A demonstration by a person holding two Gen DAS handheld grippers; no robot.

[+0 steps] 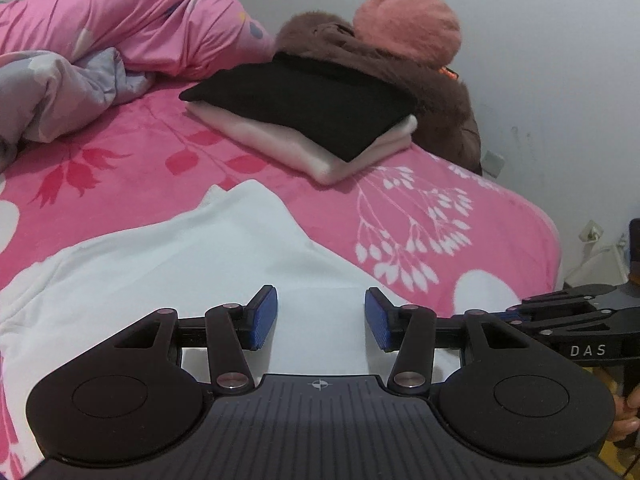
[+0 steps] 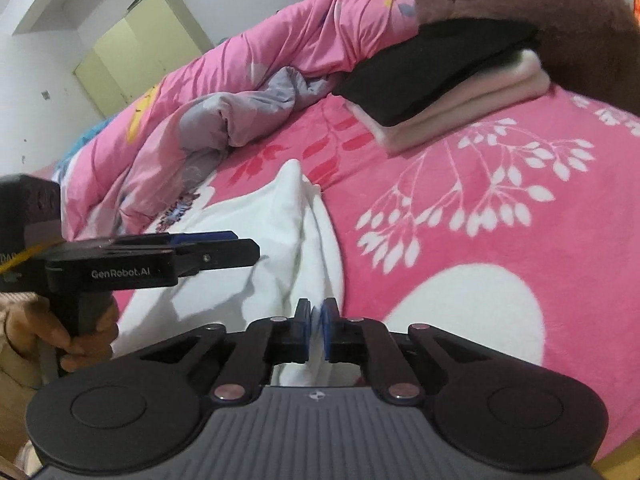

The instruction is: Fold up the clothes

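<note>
A white garment (image 1: 180,268) lies spread on the pink bed; it also shows in the right wrist view (image 2: 256,232). My left gripper (image 1: 320,318) is open, its blue pads apart just above the garment's near part. My right gripper (image 2: 317,328) is shut on a fold of the white garment at its near edge. The right gripper shows from the side in the left wrist view (image 1: 560,312), and the left gripper in the right wrist view (image 2: 224,246).
A stack of a folded black garment (image 1: 312,108) on a folded cream one (image 1: 332,160) sits farther back on the pink floral sheet (image 1: 460,200). Behind are a brown fur coat (image 1: 440,88), a pink fuzzy hat (image 1: 408,24) and a crumpled pink and grey duvet (image 1: 100,48). A wall is at right.
</note>
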